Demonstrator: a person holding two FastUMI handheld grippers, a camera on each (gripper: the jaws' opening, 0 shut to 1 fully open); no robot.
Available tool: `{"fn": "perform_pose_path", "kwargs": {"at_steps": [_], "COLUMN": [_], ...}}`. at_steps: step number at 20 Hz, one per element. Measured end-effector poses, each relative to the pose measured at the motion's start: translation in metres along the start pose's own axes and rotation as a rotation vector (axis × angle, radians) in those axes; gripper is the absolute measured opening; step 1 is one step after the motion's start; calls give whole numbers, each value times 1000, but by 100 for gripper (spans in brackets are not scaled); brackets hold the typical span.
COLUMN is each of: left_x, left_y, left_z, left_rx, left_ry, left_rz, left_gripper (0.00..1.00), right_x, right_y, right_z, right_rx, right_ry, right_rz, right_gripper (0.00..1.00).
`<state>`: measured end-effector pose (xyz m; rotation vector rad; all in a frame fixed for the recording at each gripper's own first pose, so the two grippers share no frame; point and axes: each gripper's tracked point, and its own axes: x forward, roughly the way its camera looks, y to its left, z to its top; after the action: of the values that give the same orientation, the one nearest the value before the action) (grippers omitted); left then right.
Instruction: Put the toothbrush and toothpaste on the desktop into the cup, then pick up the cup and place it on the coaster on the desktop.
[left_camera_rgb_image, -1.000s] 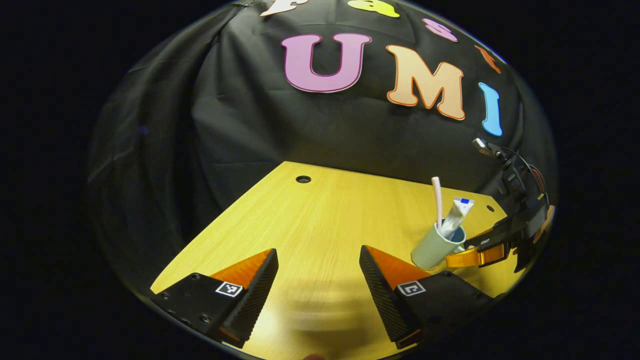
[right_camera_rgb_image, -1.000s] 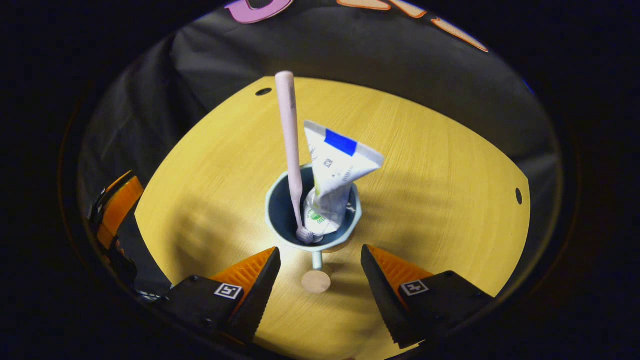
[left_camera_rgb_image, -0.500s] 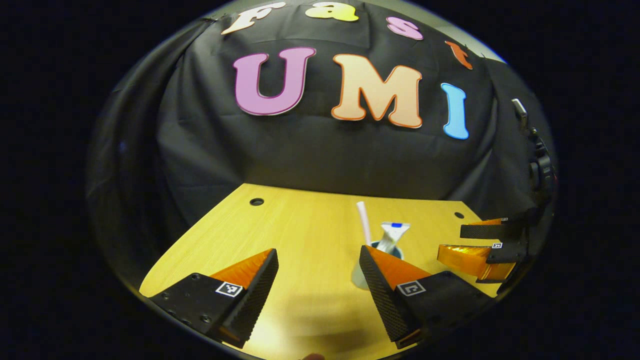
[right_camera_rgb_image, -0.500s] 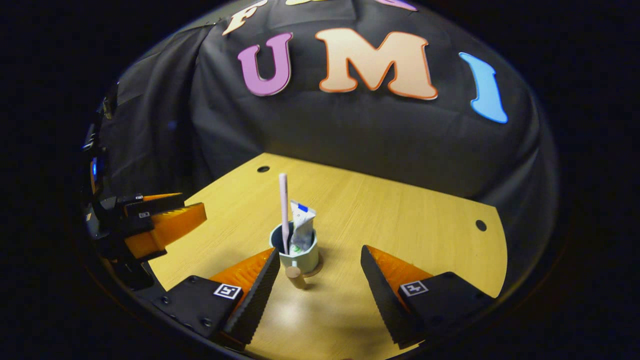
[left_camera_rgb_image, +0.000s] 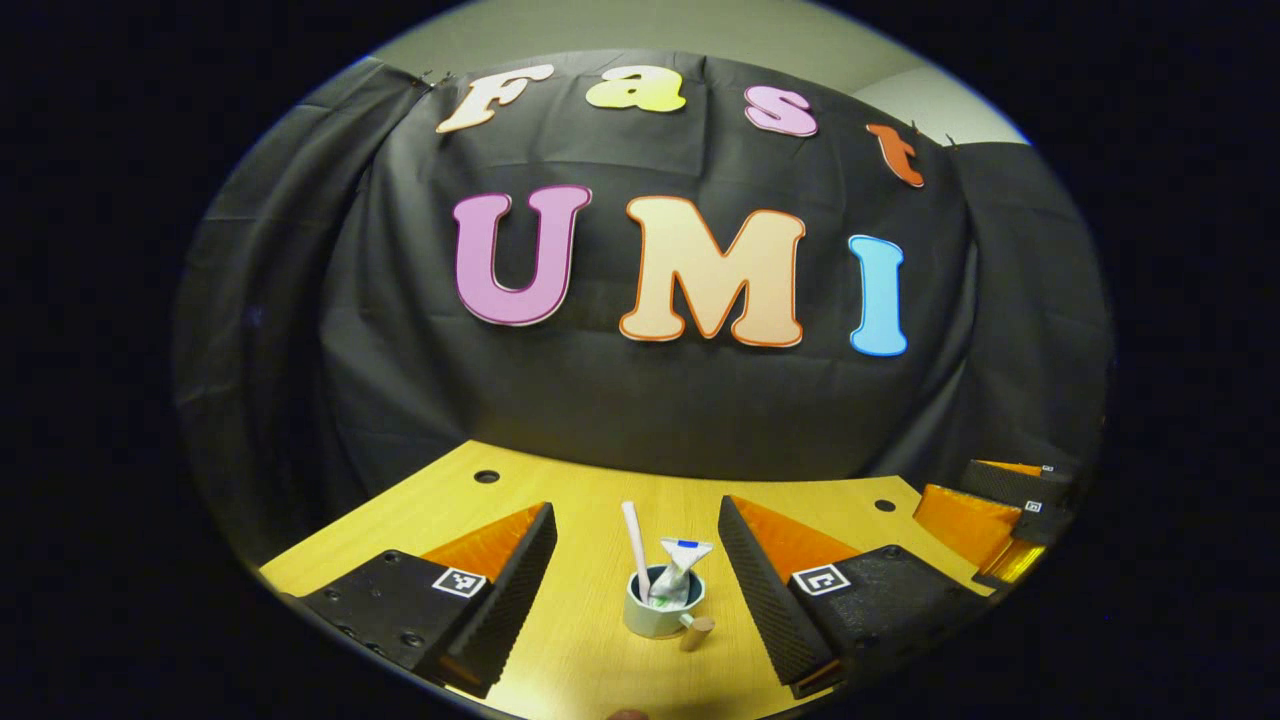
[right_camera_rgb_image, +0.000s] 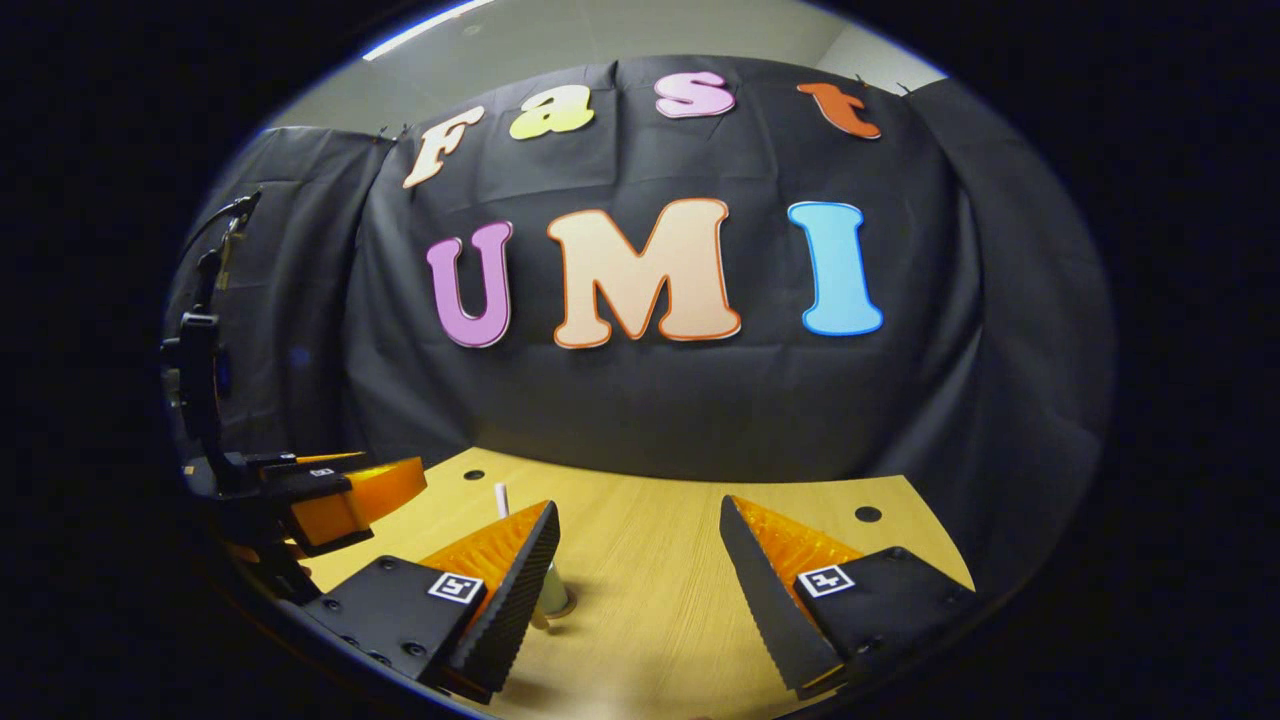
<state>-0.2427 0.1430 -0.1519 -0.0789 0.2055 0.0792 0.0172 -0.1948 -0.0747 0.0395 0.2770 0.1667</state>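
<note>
Both grippers empty, jaws apart
Stood upright near the desktop (left_camera_rgb_image: 600, 500) front edge: cup (left_camera_rgb_image: 660, 617) with toothbrush (left_camera_rgb_image: 636, 535) and toothpaste (left_camera_rgb_image: 676, 572) inside, between left gripper (left_camera_rgb_image: 637, 570) fingers; right gripper (right_camera_rgb_image: 640, 570) just beside, untouching

Bench (left_camera_rgb_image: 580, 640): yellow wood-grain top, round holes near far corners, black cloth wall behind. Cup (left_camera_rgb_image: 655, 618) stands upright on bench, seen between left gripper's fingers in left gripper view; short handle points toward camera. Coaster (right_camera_rgb_image: 562, 607) lies flat under cup, edge showing in right gripper view beside that gripper's finger. Cup base there mostly hidden behind finger.
</note>
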Motion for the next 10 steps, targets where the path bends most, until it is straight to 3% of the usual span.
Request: {"fn": "perform_pose_path", "kwargs": {"at_steps": [10], "left_x": [0], "left_y": [3], "left_z": [30], "left_rx": [27], "left_ry": [-69], "left_rz": [-24], "left_gripper": [94], "right_x": [-4], "right_y": [-5], "right_z": [15], "right_rx": [40], "right_ry": [-90], "right_rz": [-17], "right_gripper": [98]}}
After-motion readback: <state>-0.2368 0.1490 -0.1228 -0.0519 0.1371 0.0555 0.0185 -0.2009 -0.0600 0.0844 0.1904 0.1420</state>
